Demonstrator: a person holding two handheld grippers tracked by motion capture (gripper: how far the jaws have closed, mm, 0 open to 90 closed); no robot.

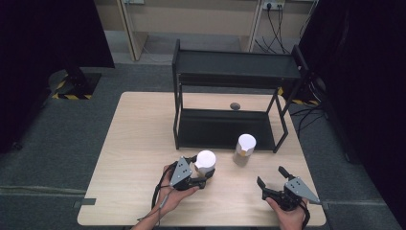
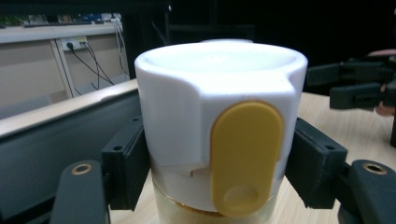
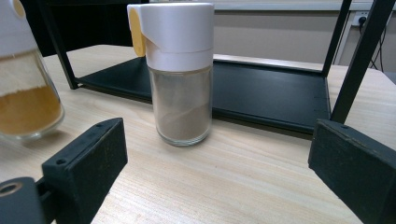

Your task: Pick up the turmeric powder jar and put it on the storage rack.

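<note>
Two glass spice jars with white lids and yellow flip tabs stand on the wooden table. The jar of orange powder [image 1: 205, 162] [image 2: 219, 126] [image 3: 25, 79] sits between the jaws of my left gripper [image 1: 203, 173] [image 2: 219, 182], which is shut on it just under the lid. The jar of brown powder [image 1: 244, 148] [image 3: 180, 70] stands free in front of the black shelf rack [image 1: 230, 103]. My right gripper [image 1: 273, 178] [image 3: 219, 172] is open, low over the table, with the brown jar a short way ahead of its jaws.
The black two-level rack [image 3: 271, 95] takes up the far half of the table [image 1: 139, 143]; its lower tray lies right behind the brown jar. A small dark round object [image 1: 234, 106] rests behind the rack. Dark curtains flank both sides.
</note>
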